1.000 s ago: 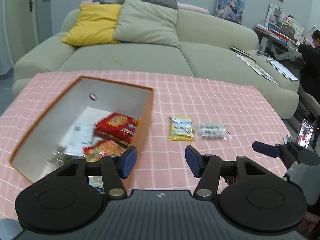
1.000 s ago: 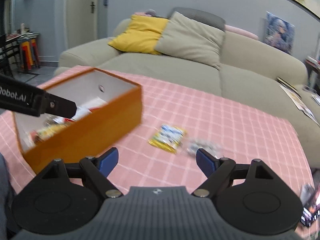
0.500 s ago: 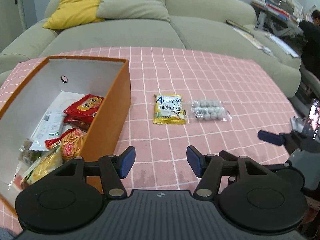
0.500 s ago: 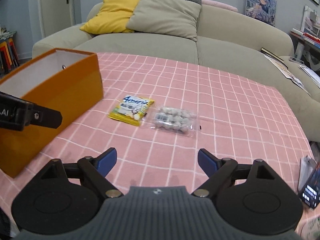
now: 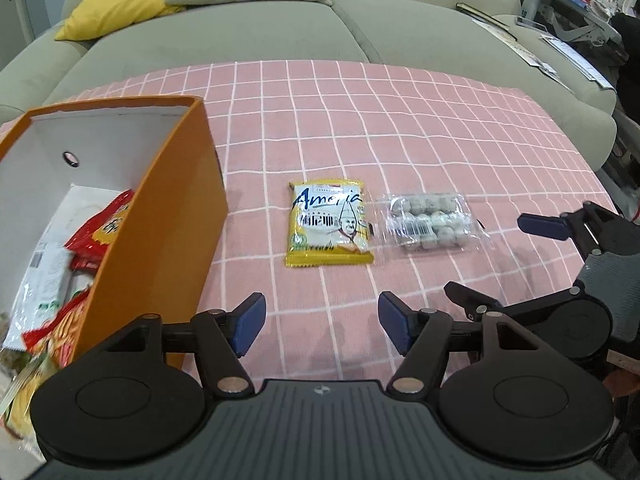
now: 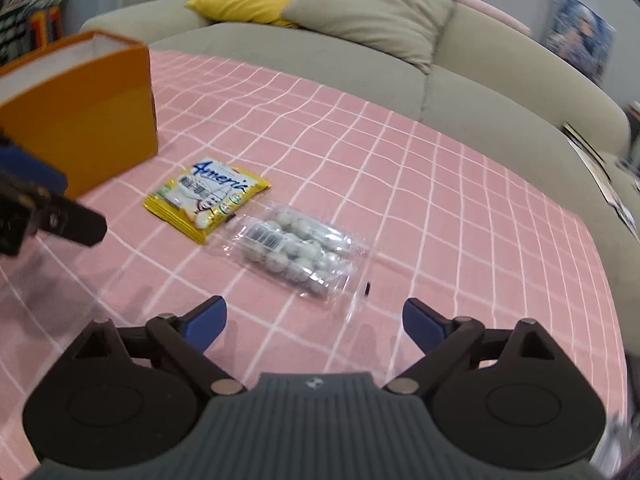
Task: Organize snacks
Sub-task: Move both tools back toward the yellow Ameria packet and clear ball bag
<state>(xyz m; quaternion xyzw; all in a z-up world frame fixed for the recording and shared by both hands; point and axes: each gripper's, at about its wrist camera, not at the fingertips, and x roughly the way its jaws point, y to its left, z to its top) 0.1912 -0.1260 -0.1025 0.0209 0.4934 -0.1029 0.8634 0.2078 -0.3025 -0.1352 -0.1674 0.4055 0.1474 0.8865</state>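
Loose on bench: yellow foil snack packet [image 5: 329, 227], clear bag of round sweets [image 6: 297, 251], awaiting orange cardboard box [image 5: 168, 232]. Left hand-held gripper [image 5: 320, 322] and right hand-held gripper [image 6: 314, 322]: jaws just widened, empty, ready for pickup.

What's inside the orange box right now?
The orange box holds several snack packets: red ones, a white one, and a yellowish one near the bottom edge. They overlap, so anything beneath them is hidden. The right wrist view shows only the box's outside.

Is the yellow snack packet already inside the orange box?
No, the yellow snack packet lies flat on the pink checked cloth, apart from the orange box, beside the clear pack of balls.
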